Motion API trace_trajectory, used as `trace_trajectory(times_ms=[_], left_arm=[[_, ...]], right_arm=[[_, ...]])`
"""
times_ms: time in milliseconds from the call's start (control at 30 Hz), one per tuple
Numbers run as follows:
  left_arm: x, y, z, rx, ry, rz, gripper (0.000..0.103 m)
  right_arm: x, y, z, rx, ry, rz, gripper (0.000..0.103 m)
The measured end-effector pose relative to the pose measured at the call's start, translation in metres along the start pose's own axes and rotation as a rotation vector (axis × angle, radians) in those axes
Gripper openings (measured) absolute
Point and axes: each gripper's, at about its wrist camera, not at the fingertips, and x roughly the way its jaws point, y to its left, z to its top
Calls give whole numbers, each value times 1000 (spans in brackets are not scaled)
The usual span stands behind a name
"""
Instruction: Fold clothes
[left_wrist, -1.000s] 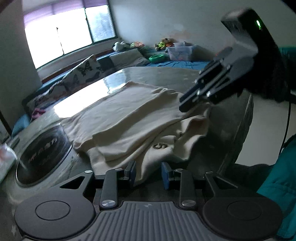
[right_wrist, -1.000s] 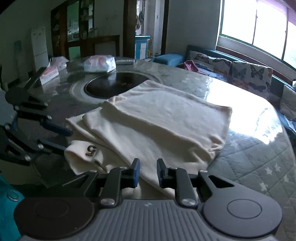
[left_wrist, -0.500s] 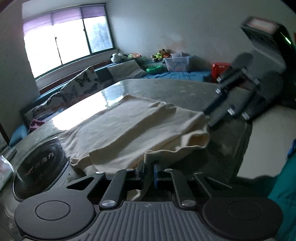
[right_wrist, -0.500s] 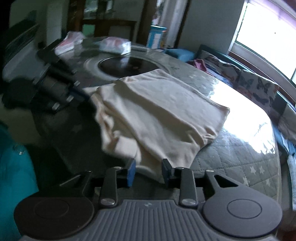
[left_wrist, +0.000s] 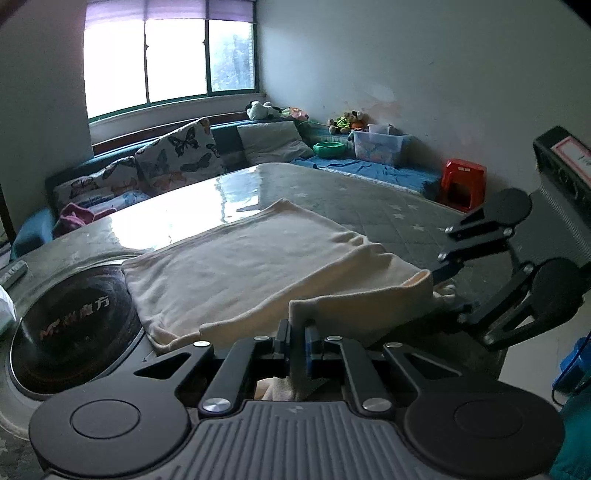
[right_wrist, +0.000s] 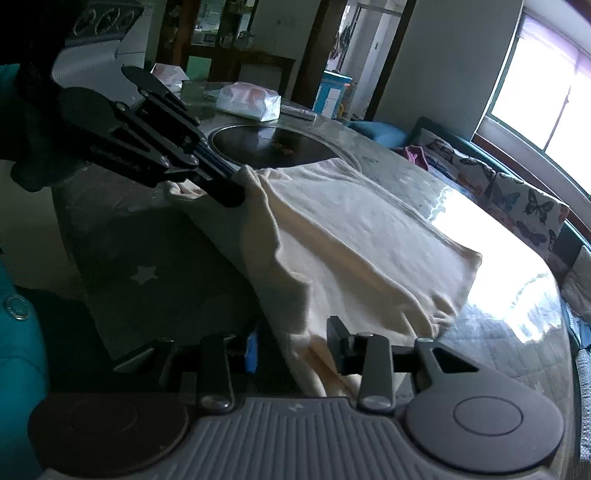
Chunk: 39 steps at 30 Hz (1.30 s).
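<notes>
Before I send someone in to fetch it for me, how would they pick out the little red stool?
Start at the big window, follow the cushioned bench to the corner and along the white wall past the clear plastic bin. The red stool stands at the end of the blue mat, the only bright red thing there.

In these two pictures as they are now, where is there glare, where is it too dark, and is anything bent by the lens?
Left wrist view: the window is blown out white, its glare lies on the table, and the walls curve from the fisheye. Right wrist view: strong glare on the table; the left gripper and the near side of the cream cloth are in deep shadow, slightly blurred.
</notes>
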Motion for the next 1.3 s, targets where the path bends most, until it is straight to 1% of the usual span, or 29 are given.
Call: trace_trajectory(times_ms=[33,167,233,300,333,367,500,567,700,800,900,967,1000,1067,1100,1133,1300], left_arm=[[-1,-1,-2,2,1,0,8],[-8,-5,-11,30,5,8,12],[-12,-9,-16,51,3,14,13],[-16,-13,-21,84,-3,30,20],[-19,-15,-23,101,-6,38,25],[-21,-17,-26,118,-9,41,26],[-22,-20,-35,169,-6,53,29],[-20,-22,-38,200,-9,73,29],[-16,-26,-45,293,-12,112,29],[-13,-24,-48,328,4,127,31],[-13,-22,-51,349,2,140,31],[-15,-20,-51,348,-3,140,29],[-16,-19,-50,344,-7,140,27],[-17,-19,-51,346,-17,137,16],[-18,-19,-51,347,-19,133,14],[-18,-19,-50,341,-20,129,8],[-24,-18,-45,307,-41,115,5]], right_arm=[[3,-1,1,2,9,-2,17],[3,-14,10,63,12,25,11],[2,-21,15,91,9,36,11],[0,-26,20,110,3,41,10],[0,-28,22,117,0,44,10],[0,-30,24,122,-2,44,10],[-1,-36,31,146,-8,45,10],[-1,-38,34,149,-15,42,10],[0,-41,37,155,-20,39,10],[1,-42,37,161,-17,38,10],[2,-41,36,160,-15,37,10],[1,-40,35,159,-16,34,10],[1,-40,34,161,-18,34,10],[0,-40,32,167,-22,34,10],[0,-39,32,168,-25,32,10],[-1,-38,31,170,-28,31,9],[-8,-34,27,171,-46,26,8]])
